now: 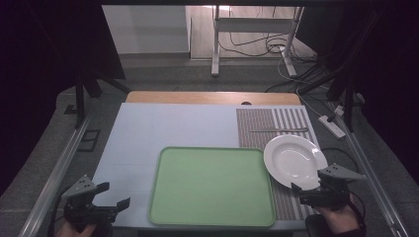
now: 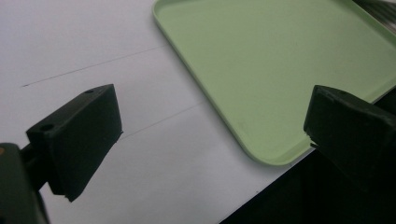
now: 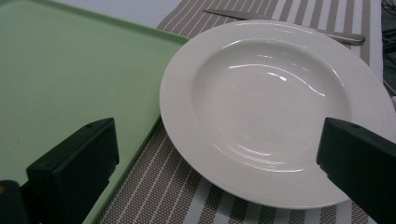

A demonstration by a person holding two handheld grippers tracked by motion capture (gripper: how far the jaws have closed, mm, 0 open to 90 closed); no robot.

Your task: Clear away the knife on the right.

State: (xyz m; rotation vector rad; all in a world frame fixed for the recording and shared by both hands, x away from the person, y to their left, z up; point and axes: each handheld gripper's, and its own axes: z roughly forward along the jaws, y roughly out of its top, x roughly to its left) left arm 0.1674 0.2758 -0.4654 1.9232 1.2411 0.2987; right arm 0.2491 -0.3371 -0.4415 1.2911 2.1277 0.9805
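Note:
An empty white plate [image 1: 294, 160] [image 3: 275, 107] rests on a striped placemat [image 1: 276, 123] [image 3: 187, 196], its left rim at the edge of a green tray [image 1: 212, 185] [image 3: 60, 74] [image 2: 280, 56]. A table knife [image 1: 279, 130] [image 3: 285, 25] lies on the mat beyond the plate. My right gripper [image 1: 312, 190] [image 3: 215, 168] stands open just before the plate's near rim, nothing between its jaws. At the table's near left corner, my left gripper [image 1: 111, 195] [image 2: 210, 135] is open too, over the white table cover [image 2: 93, 56] beside the tray's near left corner.
The table's front edge drops off just behind both grippers. The white cover [image 1: 163, 128] spreads left of and beyond the tray. Past the table stand a metal frame [image 1: 216, 44] and loose cables [image 1: 257, 47] on the floor; a power strip [image 1: 332, 125] lies to the right.

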